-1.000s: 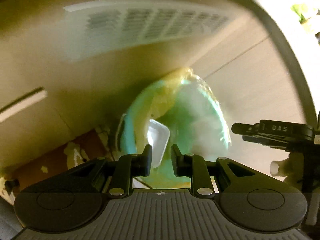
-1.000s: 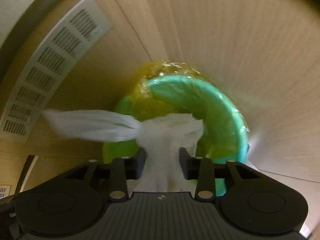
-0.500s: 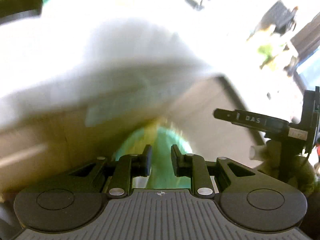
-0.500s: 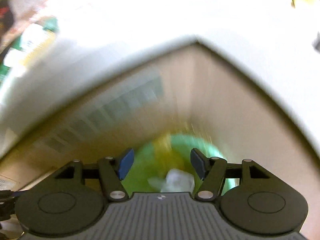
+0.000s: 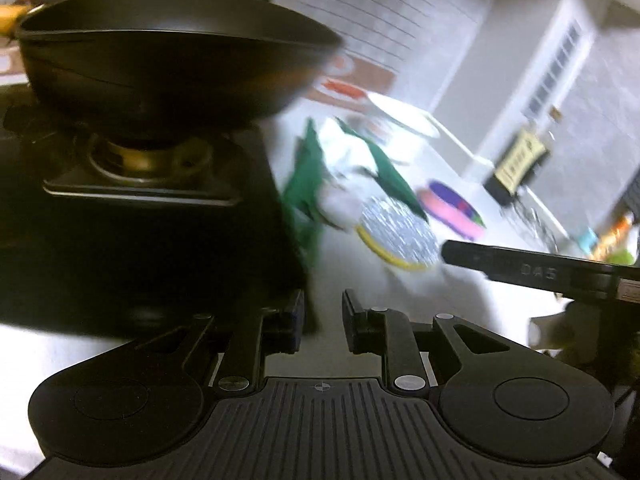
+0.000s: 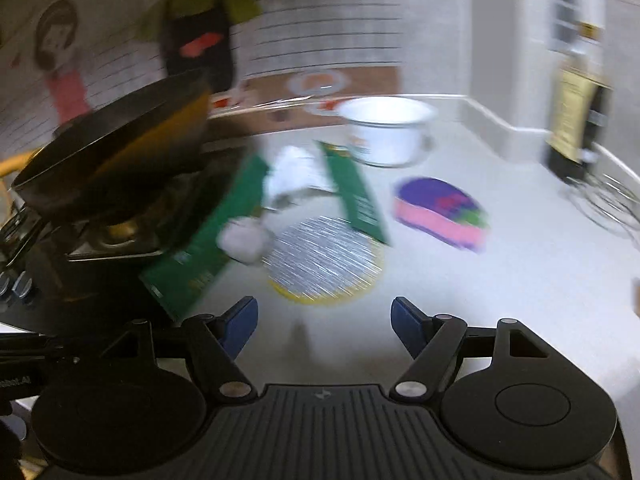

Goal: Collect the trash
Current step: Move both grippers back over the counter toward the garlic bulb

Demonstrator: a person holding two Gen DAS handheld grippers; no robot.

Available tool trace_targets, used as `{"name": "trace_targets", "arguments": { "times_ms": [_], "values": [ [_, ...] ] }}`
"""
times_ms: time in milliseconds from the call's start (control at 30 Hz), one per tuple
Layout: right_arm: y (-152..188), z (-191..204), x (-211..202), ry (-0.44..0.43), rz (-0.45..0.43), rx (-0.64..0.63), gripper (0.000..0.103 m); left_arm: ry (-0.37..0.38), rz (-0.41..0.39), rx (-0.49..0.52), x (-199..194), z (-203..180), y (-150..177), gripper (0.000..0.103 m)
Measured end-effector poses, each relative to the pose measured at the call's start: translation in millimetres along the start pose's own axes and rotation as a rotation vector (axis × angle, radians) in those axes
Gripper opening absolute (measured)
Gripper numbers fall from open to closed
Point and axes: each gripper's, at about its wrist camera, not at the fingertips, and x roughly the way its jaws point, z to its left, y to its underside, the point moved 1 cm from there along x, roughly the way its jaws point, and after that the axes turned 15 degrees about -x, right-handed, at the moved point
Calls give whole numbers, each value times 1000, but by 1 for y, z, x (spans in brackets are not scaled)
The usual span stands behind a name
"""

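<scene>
Two tongs face the trash. Left wrist view: left tongs (image 5: 323,322), narrowly parted and empty, have the foil lid (image 5: 398,234) ahead and to the right, the green wrapper (image 5: 306,184) straight ahead beside the stove (image 5: 140,200). Right wrist view: right tongs (image 6: 324,322), just widened and empty, sit directly before the lid; the wrapper's long axis slants away. White surface (image 6: 520,272), tiled wall (image 6: 340,32).

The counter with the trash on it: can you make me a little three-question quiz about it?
1. True or false: the right gripper holds the foil lid.
2. What touches the foil lid's far edge? A) the green wrapper B) the sponge C) the white pot
3. What sits on the stove?

Key: 1 false, its jaws are empty and have just been opening. 2 A. 3 the black pan.
</scene>
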Motion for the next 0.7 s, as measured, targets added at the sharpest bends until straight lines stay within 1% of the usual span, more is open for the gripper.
{"name": "trace_targets", "arguments": {
  "times_ms": [100,233,300,400,467,533,567,700],
  "values": [
    [-29,16,30,-22,19,-54,74,23,-14,-54,11,13,-15,24],
    [-56,21,83,-48,61,-80,74,74,-21,-96,19,28,-29,24],
    [-63,22,107,-58,87,-75,74,98,-27,-96,21,28,-32,24],
    [-66,24,130,-80,118,-67,74,103,-29,-92,28,26,-37,24],
    [-64,21,136,-111,128,-35,74,102,-12,-90,34,24,-38,24],
    [-61,18,131,-139,122,-36,62,90,6,-77,41,18,-38,23],
    [-60,17,129,-153,127,-41,53,86,15,-69,45,15,-38,23],
    [-49,8,113,-127,142,-54,53,73,38,-20,55,-4,-32,24]
  ]
}}
